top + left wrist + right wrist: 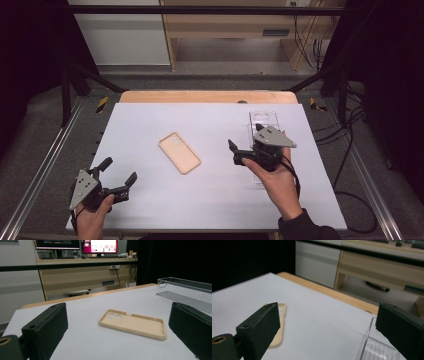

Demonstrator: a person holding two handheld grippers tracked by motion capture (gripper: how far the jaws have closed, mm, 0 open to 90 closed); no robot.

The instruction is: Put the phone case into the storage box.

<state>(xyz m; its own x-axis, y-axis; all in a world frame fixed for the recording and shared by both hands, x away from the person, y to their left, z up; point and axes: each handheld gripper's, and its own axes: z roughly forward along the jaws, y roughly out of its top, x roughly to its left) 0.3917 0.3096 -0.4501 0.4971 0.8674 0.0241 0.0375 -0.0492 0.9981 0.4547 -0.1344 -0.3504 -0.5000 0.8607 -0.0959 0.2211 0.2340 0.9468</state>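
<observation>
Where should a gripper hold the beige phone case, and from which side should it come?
Probably across its two long walls, coming from above with jaws wide. The beige case lies flat on the table, hollow side up, so its thin raised rim is the likeliest grip. The open left gripper faces it.

A: Item one, the beige phone case [133,325] at the sheet's centre: matt, soft-looking plastic or silicone, with faint ridging across its inner face.

B: Noted. Item two, the clear case [185,288] at 3 o'clock from it: transparent hard plastic, glossy, with bright glints along its rim.

A: The white sheet [210,195] covering the table: smooth, matt, like paper or thin plastic film. The table edge [200,96] at 12 o'clock: pale wood, satin finish.

B: The left gripper [118,177] and right gripper [233,151]: jaws of matt black plastic, faintly grainy. Each carries a grey three-cornered plate, dull brushed metal by its look.
</observation>
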